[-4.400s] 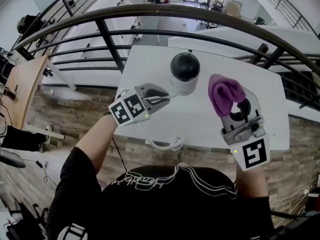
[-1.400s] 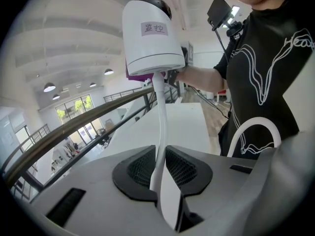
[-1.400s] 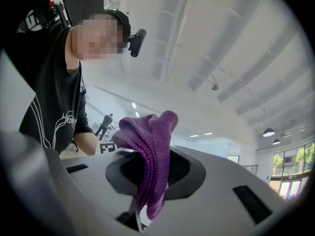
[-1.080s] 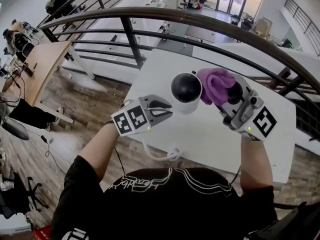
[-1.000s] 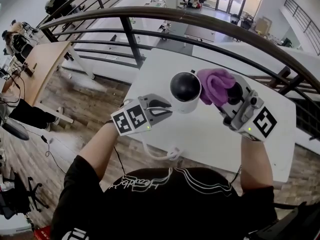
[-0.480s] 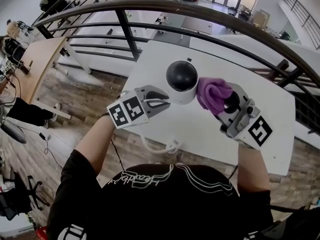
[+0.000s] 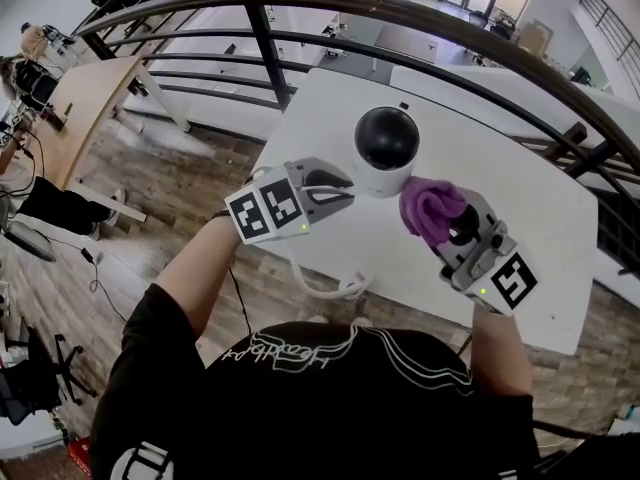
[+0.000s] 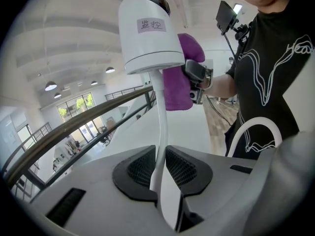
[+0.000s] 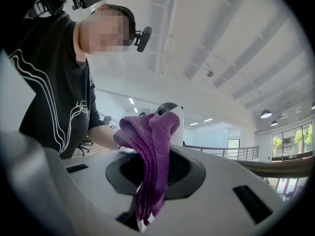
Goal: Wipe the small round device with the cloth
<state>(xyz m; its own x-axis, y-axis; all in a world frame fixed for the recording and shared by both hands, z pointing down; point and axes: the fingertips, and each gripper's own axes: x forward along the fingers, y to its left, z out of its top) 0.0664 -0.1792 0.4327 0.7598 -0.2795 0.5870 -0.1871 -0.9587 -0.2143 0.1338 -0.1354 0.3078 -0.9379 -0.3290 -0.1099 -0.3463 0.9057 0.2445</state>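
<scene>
Beside the device [image 7: 386, 148], right tool [image 7: 440, 220] level — cloth [image 7: 424, 204] perhaps touching

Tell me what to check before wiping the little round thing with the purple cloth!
1. The left gripper clamps the white cable of the device: ok.
2. The right gripper pinches the purple cloth: ok.
3. The purple cloth sits right beside the device's white side: ok.
4. It presses firmly on the device: cannot tell.
5. The dark dome is clean: cannot tell.
</scene>
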